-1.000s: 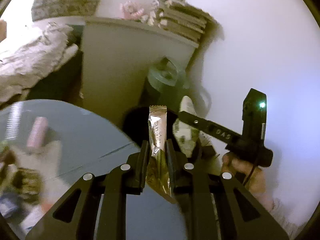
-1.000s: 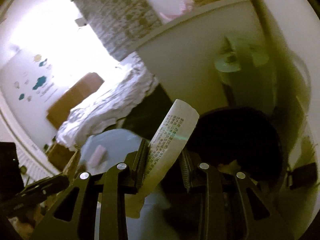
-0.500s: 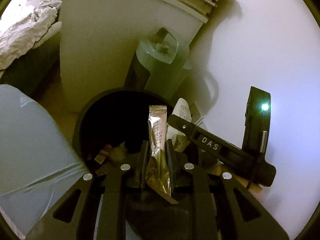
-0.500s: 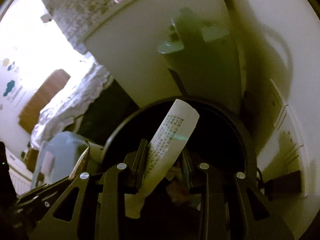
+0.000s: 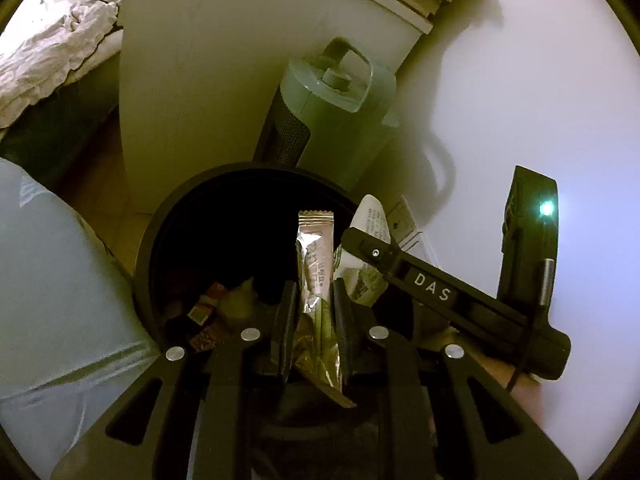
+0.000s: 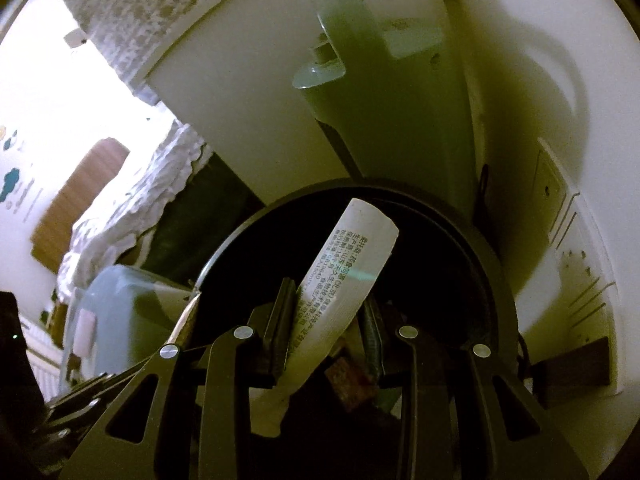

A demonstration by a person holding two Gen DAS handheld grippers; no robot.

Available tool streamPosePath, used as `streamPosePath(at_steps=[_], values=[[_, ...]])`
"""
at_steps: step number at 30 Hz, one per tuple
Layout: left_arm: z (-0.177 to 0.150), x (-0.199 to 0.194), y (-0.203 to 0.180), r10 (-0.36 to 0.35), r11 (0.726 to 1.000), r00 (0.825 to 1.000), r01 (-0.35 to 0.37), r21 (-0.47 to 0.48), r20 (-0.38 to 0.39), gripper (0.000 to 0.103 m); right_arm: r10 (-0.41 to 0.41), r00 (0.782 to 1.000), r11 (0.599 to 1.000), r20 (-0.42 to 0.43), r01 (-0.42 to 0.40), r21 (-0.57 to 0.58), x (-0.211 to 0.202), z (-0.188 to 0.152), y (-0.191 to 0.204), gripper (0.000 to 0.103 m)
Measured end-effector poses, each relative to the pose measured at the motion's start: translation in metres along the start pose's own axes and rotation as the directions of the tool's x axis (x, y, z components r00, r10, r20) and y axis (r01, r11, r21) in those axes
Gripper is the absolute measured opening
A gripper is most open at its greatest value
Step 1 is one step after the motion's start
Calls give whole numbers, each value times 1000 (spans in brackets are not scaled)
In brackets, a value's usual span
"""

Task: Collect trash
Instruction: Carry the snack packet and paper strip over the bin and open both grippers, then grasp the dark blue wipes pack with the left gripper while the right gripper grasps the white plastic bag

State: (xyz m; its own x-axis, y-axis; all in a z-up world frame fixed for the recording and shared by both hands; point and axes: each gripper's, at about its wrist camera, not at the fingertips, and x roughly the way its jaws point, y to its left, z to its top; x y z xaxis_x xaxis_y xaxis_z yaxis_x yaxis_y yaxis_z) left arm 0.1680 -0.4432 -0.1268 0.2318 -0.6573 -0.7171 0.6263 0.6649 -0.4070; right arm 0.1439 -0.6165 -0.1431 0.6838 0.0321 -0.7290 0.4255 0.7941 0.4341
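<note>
Silvery foil sachet [image 5: 316, 264] with unreadable pale print stands upright, pinched in your left gripper [image 5: 311, 312] over the round black bin [image 5: 160, 232], where scraps already lie. Your right gripper [image 6: 330, 320] clamps a white printed wrapper [image 6: 352, 264] bearing small Chinese text, also above the bin [image 6: 472, 240]; its side reads "DAS" [image 5: 432, 286]. A grey-green canister with a handle [image 5: 340, 112] and a white cabinet [image 5: 224, 80] stand just behind the bin.

Black left gripper [image 5: 314, 312] with 4 silver screws; right gripper [image 5: 452, 292] lettered "DAS".
</note>
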Motion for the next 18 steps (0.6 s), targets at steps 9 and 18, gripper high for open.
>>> streamPosePath(at_steps=[9, 18], values=[[1, 7, 2, 19, 1000, 999, -19, -3, -27, 28, 1, 1000, 1000, -21, 0, 19, 4, -1, -2, 34], [-1, -4, 1, 55, 998, 998, -55, 19, 11, 72, 11, 1000, 997, 15, -12, 70, -4, -1, -11, 61]])
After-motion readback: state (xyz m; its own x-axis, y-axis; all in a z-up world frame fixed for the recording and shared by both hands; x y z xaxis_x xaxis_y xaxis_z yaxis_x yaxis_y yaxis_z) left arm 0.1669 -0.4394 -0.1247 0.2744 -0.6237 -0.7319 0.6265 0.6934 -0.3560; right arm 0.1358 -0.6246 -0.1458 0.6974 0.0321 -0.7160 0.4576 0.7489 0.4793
